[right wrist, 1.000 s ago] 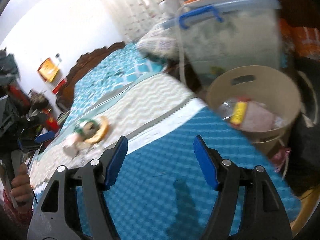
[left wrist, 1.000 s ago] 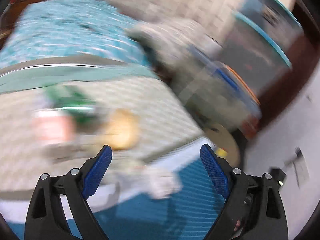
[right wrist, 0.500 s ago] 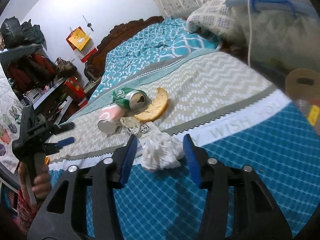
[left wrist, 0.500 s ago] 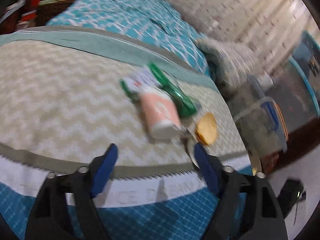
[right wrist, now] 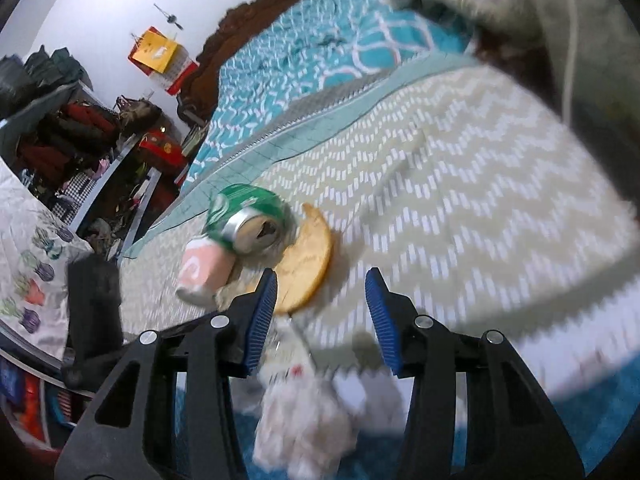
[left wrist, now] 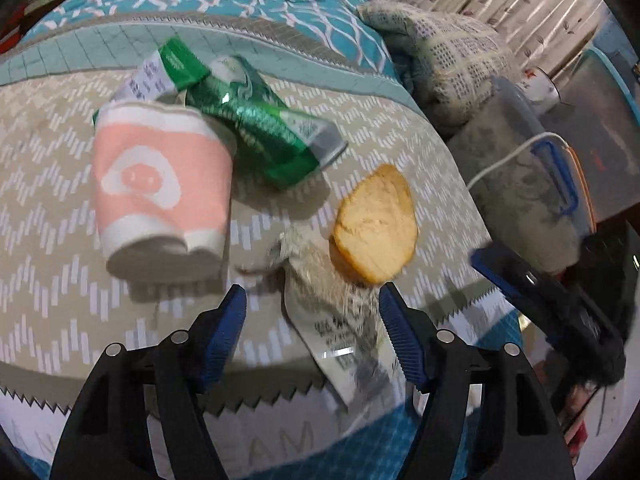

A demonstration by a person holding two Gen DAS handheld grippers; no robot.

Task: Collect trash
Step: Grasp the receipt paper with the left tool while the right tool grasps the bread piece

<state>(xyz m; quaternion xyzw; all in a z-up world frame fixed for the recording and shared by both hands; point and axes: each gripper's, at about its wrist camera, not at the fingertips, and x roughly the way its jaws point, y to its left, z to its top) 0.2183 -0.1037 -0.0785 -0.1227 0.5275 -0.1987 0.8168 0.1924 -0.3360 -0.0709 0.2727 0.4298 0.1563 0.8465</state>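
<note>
Trash lies on a zigzag-patterned mat (left wrist: 60,208) on the bed. A pink paper cup (left wrist: 160,184) lies on its side next to a crushed green can (left wrist: 256,128) and a yellow bread piece (left wrist: 374,228). A printed paper wrapper (left wrist: 340,320) lies between the jaws of my open left gripper (left wrist: 312,320). In the right wrist view my open right gripper (right wrist: 320,300) hovers over a crumpled white tissue (right wrist: 308,412), with the bread (right wrist: 308,264), can (right wrist: 248,224) and cup (right wrist: 200,268) just beyond.
A knitted pillow (left wrist: 444,48) and clear storage boxes (left wrist: 532,184) stand to the right of the bed. The right gripper (left wrist: 532,288) shows at the right of the left wrist view. A cluttered clothes rack (right wrist: 64,136) stands at the far left.
Both grippers have moved closer to the trash pile. The left one now straddles the paper wrapper, and the right one has come down over the tissue.
</note>
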